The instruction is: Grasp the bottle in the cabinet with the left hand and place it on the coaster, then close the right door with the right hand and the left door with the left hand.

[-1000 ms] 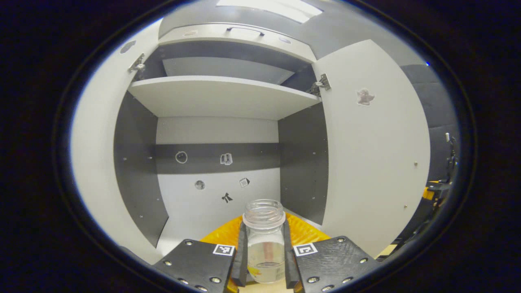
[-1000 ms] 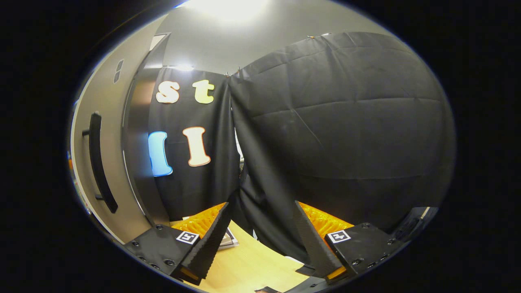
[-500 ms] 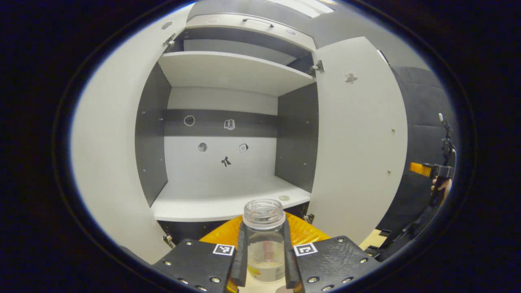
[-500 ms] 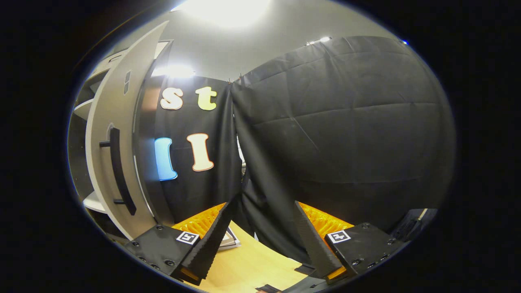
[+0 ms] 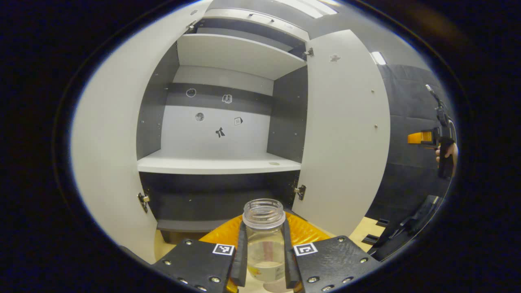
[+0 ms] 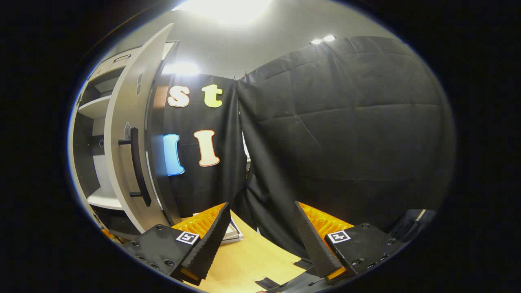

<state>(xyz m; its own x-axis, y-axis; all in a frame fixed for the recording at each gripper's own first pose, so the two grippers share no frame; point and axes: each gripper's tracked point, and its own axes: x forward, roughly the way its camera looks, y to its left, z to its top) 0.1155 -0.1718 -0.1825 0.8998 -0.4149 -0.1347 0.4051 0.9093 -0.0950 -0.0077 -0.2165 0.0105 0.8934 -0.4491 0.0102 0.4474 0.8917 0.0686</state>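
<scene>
Bottle (image 5: 263,240), clear with an unreadable label, sits upright clamped in your left gripper (image 5: 264,260) before the open cabinet (image 5: 228,162), above the desk (image 6: 248,260), while your right gripper (image 6: 260,240) gapes wide.

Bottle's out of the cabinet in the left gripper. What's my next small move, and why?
Probably lower it toward the tabletop: the left gripper clamps the bottle clear of the cabinet shelf, and a round edge, possibly the coaster, shows just beneath.

Bottle (image 5: 263,240): clear, glossy | Cabinet (image 5: 220,162): matt, smooth panels | Table (image 6: 248,264): pale wood | Hinges (image 5: 300,191): metal
</scene>
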